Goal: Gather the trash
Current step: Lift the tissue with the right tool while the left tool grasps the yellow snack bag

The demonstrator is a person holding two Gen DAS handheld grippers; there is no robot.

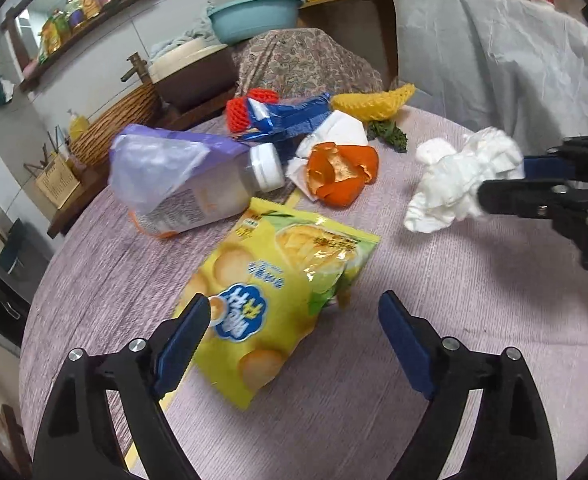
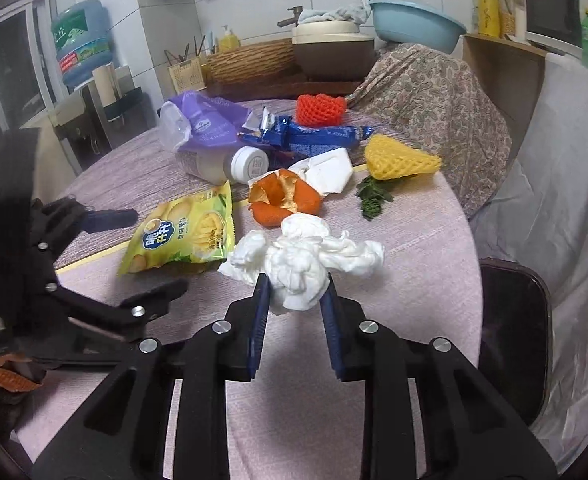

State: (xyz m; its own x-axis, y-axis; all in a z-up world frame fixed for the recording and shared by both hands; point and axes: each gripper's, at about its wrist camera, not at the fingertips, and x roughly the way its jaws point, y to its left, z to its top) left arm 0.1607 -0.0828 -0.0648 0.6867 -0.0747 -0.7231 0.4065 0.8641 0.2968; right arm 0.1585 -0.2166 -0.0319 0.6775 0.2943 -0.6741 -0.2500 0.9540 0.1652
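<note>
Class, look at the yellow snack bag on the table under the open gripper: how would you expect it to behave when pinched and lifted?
The yellow snack bag lies flat and creased, so it is probably near empty and light. Its glossy film may slip between the left gripper pads, and it would likely flop and crinkle rather than hold shape.

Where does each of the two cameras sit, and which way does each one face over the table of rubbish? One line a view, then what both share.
Left wrist view: sits on the left gripper, looking forward and down between its own open fingers at the yellow snack bag; the right gripper enters from the right.
Right wrist view: sits on the right gripper, looking down at the white tissue clamped in its fingers; the left gripper shows at left.
Shared: snack bag, tissue, orange peel, table.
</note>
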